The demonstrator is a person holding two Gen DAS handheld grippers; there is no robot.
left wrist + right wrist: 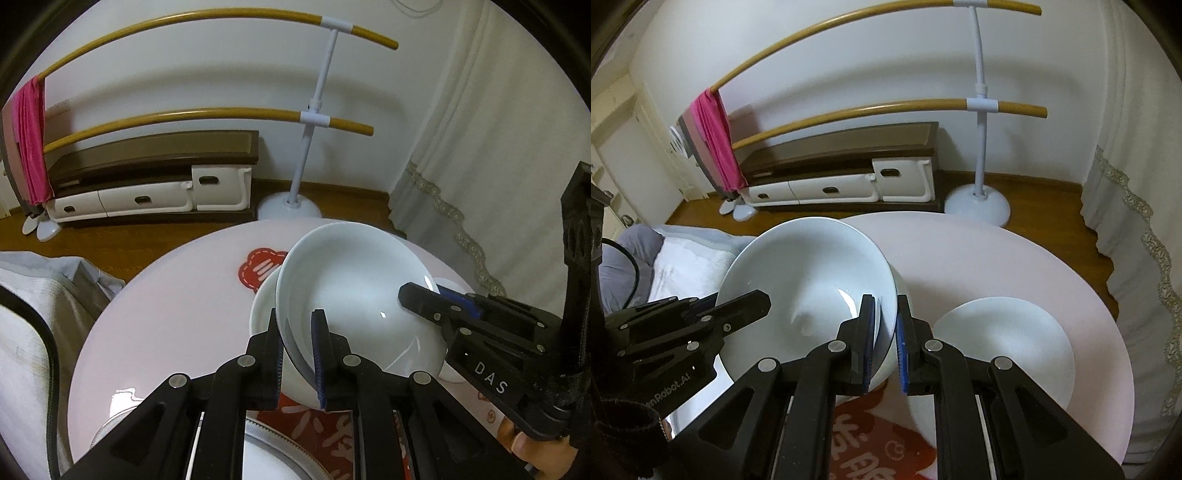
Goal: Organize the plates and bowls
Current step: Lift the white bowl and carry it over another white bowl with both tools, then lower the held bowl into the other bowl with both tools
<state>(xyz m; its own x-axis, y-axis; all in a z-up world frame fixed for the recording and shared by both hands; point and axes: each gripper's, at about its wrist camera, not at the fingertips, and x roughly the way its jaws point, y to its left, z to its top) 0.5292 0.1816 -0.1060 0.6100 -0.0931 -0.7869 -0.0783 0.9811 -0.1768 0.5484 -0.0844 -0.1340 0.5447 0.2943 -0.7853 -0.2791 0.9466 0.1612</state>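
A white bowl [354, 306] is held tilted above a round, pale pink worktop [177, 314], gripped on opposite sides of its rim by two black claws. In the left wrist view, the left claw [298, 354] is clamped on the rim at the bowl's 7 o'clock edge, one finger outside the wall and one blue-padded finger inside. The right claw [424, 295] comes in from 3 o'clock and grips the rim there, its upper finger lying inside the bowl.

In the right wrist view, the same bowl [809, 288] fills the left centre. The right claw [886, 339] is clamped on the rim at the bowl's 4 o'clock edge, one finger on each side of the wall. The left claw [746, 306] reaches in from 9 o'clock and grips the opposite rim.

Below the held bowl in the left view, a second white dish [264, 310] sits on the worktop, partly hidden. In the right view a white plate [1008, 347] lies flat on the worktop at 4 o'clock from the bowl, just beside the right claw. A red printed mat [871, 439] lies on the worktop at 6 o'clock.

Behind the worktop stand a clothes rack [317, 110] with a pink cloth [29, 140], a low cabinet [159, 177] and a white curtain [480, 129]
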